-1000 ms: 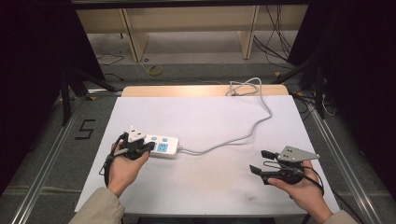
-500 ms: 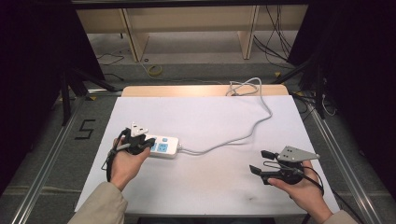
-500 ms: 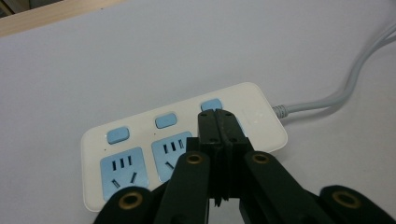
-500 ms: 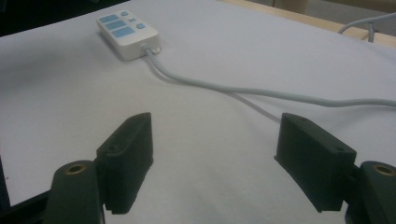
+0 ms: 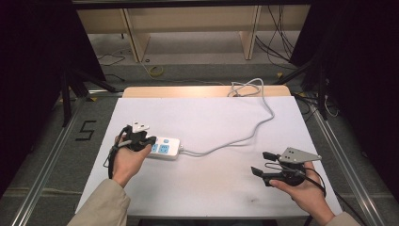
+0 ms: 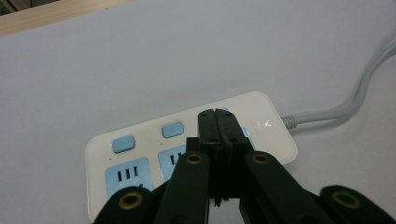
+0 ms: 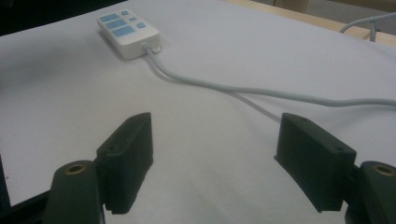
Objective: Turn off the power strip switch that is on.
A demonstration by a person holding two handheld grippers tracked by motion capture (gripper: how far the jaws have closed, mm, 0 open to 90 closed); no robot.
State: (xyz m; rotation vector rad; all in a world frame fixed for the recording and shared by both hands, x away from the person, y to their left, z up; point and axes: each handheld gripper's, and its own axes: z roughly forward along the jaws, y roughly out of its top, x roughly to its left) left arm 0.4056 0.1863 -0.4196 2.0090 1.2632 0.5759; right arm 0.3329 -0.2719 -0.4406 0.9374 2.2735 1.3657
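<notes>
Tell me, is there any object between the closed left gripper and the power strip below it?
Nothing visible. The left gripper, jaws shut and empty, hangs right over the power strip, above its blue switches, with no object between.

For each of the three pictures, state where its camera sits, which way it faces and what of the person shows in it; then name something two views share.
High view: above the person's side, facing forward and down on the table; both forearms, the left gripper and right gripper show.
Left gripper view: on the left gripper, looking down over its shut jaws at the power strip.
Right gripper view: on the right gripper, looking low across the table between open jaws.
Shared: the power strip and its cable.
</notes>
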